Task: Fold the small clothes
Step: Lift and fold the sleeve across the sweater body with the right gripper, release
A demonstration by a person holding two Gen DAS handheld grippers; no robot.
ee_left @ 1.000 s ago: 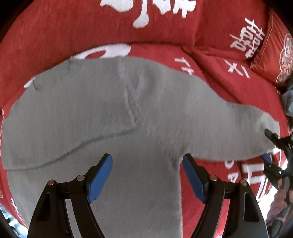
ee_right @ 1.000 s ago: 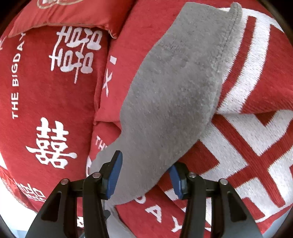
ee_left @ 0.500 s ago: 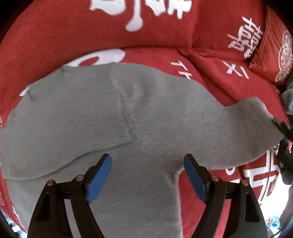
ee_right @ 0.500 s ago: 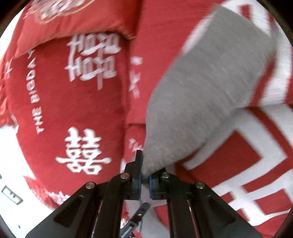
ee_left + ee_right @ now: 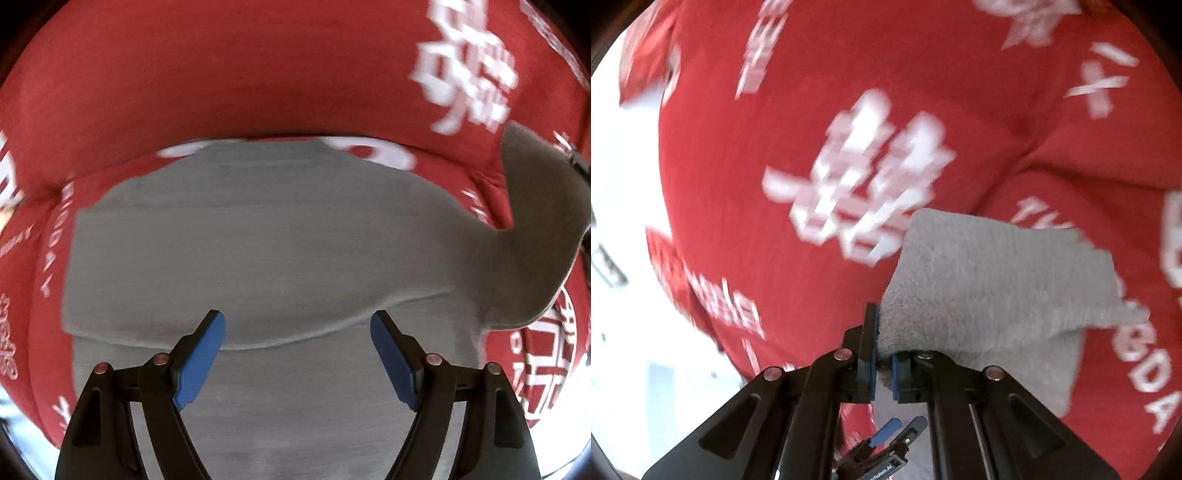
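A small grey knit sweater [image 5: 266,240] lies spread on a red sofa seat. One sleeve is folded across its body; the other sleeve [image 5: 535,221] is lifted up at the right edge. My left gripper [image 5: 297,354] is open and empty, hovering over the sweater's lower body. In the right wrist view my right gripper [image 5: 882,354] is shut on the end of the grey sleeve [image 5: 990,288], which hangs from the jaws above the seat. The left gripper's blue fingertips [image 5: 886,430] show below it.
The red sofa backrest [image 5: 258,74] with white characters rises behind the sweater. Red cushions with white lettering [image 5: 864,177] fill the right wrist view. A bright floor area [image 5: 624,332] lies past the sofa's left edge.
My right gripper closed on the sleeve end and lifted it up and inward over the sweater. The left gripper stayed open and shifted along the sweater body.
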